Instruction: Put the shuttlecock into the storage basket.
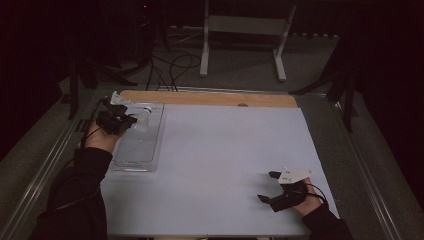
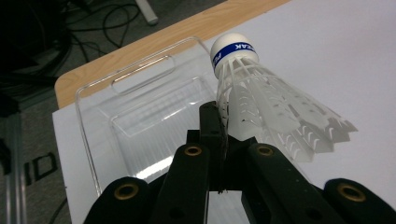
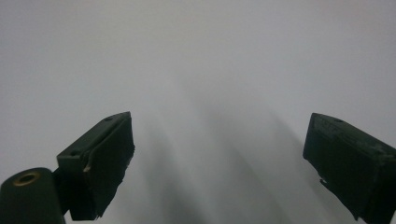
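A white plastic shuttlecock (image 2: 261, 100) with a blue band around its cork is pinched by its skirt in my left gripper (image 2: 219, 126), which is shut on it. In the high view the left gripper (image 1: 131, 120) holds the shuttlecock (image 1: 142, 116) over the far end of a clear plastic tray (image 1: 150, 160). The tray (image 2: 93, 140) lies below and behind the shuttlecock in the left gripper view. My right gripper (image 1: 267, 186) rests low over the white sheet at the near right, jaws wide apart with nothing between them (image 3: 219, 154).
A white sheet (image 1: 225, 165) covers most of the table, with a wooden strip (image 1: 210, 98) along its far edge. Metal rails run down both table sides. Cables and a white stand (image 1: 240, 30) lie on the floor beyond.
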Demonstrator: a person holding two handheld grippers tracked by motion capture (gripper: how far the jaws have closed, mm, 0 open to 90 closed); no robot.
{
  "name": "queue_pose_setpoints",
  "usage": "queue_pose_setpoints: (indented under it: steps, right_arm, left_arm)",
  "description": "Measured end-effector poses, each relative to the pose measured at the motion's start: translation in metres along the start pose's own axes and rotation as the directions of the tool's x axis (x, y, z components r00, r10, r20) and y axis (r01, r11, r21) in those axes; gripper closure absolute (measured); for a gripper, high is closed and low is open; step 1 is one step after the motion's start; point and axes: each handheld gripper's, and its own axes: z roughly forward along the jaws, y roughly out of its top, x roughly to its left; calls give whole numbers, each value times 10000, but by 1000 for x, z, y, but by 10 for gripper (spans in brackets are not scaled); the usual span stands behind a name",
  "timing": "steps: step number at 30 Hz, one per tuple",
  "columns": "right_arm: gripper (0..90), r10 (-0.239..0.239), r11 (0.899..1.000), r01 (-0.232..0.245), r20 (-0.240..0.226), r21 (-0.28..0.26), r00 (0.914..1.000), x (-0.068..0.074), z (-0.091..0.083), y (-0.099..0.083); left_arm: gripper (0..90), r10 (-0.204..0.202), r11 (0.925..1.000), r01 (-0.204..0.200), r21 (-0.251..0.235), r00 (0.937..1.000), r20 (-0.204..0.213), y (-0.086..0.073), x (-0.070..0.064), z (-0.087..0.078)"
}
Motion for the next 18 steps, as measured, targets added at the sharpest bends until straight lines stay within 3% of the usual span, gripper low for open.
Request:
queue_pose_setpoints:
  steps: [4,13,18]
  right_arm:
    - [89,17,10000,-16,-49,6,10000,0,0,0]
    - [89,-2,10000,3,-98,31,10000,0,1,0]
    - [89,42,10000,-41,-122,38,9999,0,2,-1]
  left_arm:
    - [900,-35,10000,36,29,9999,-161,-3,-2,7]
    - [900,-204,9994,204,285,9998,-34,-9,-3,23]
    - [900,-91,9992,96,376,9999,-116,-10,-4,27]
